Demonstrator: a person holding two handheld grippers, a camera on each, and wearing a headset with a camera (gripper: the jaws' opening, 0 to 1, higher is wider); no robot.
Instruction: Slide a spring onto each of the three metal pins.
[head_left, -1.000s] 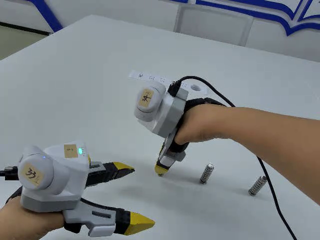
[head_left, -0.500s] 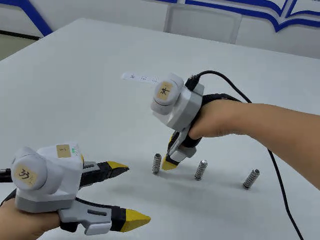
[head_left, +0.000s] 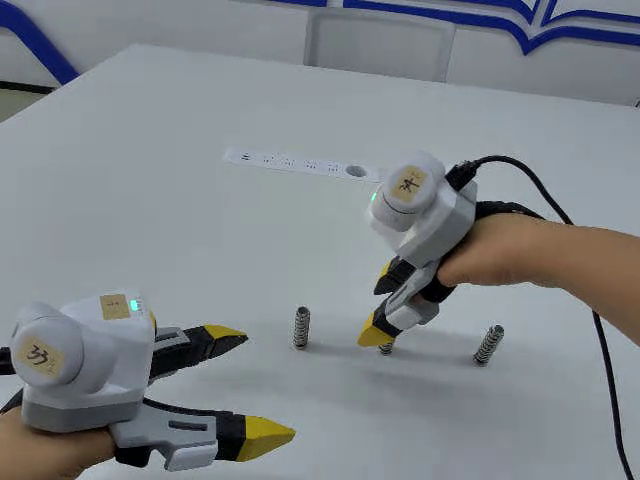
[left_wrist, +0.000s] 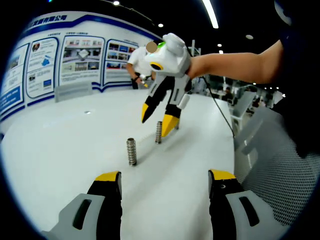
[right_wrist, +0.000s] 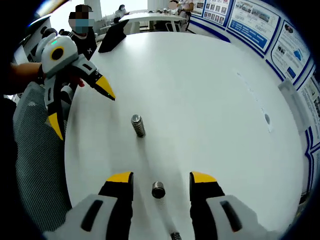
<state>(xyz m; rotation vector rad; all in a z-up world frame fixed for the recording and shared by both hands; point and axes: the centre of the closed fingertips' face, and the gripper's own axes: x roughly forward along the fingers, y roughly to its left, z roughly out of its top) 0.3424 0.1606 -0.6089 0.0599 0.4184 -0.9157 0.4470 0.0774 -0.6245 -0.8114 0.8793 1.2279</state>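
Observation:
Three small metal springs stand upright in a row on the white table: the left spring, the middle spring and the right spring. I cannot tell whether pins are inside them. My right gripper hangs open over the middle spring, which sits between its jaws without touching them. The left spring stands farther ahead of it. My left gripper is open and holds nothing, low at the near left. Its own view shows its tips, the left spring and the middle spring.
A white power strip lies flat farther back on the table. A black cable trails from the right gripper along the person's arm. A chair back stands at the far edge. People stand in the background.
The right gripper let the left spring stand free, then moved right and now straddles the middle spring with its jaws apart. The left gripper has barely moved. The head camera shifted.

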